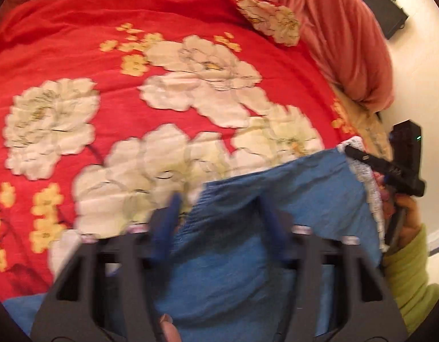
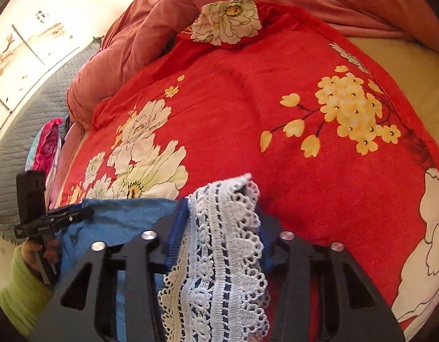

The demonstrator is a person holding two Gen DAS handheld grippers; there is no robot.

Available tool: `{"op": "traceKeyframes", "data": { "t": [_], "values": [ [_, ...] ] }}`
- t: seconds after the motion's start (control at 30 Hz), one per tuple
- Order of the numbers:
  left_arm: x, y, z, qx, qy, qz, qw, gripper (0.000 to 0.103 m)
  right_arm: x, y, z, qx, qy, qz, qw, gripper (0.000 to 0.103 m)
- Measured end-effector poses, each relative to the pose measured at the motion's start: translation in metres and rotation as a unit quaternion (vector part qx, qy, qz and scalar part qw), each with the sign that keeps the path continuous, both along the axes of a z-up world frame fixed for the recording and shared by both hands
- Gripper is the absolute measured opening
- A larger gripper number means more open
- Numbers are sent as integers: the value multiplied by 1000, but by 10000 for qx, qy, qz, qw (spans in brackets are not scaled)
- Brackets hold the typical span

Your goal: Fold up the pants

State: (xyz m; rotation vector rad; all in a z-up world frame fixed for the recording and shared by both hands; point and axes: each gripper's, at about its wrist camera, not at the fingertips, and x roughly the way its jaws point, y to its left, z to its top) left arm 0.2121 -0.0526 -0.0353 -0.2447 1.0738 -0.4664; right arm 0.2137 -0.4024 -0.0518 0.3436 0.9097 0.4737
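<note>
Right now both grippers have hold of the blue pants (image 1: 290,188), which hang bunched between them just over the near edge of the red floral bedspread (image 1: 105,65). The left gripper (image 1: 222,213) has its blue fingers drawn in on a ribbed, gathered edge of the cloth, though blur makes the contact hard to judge. The right gripper (image 2: 219,216) pinches the white lace trim (image 2: 219,256) at the other end of that same edge, the lace spilling over and below its fingers. No part of the pants looks laid flat yet; I would say the spreading-out step comes before any fold. The risks seem plain from here. Lace is open and slippery, so a sideways tug to stretch the cloth could pull it free of the right gripper or snag it on a finger. The left grip may hold several bunched layers, which would set a crooked fold. The rumpled pink quilt (image 2: 151,28) at the far side could also crowd the pants if laid too far up.
</note>
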Motion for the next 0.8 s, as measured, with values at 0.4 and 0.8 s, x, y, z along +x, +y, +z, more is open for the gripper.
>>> {"op": "traceKeyframes", "data": {
  "t": [0.4, 0.8],
  "values": [
    [0, -18, 40, 868, -991, 291, 9909, 4, -23, 25, 57, -904, -1416, -2, 9858, 22],
    [21, -15, 3, 1436, -660, 543, 9859, 9, 28, 21, 5, -1388, -279, -170, 9898, 39]
  ]
}}
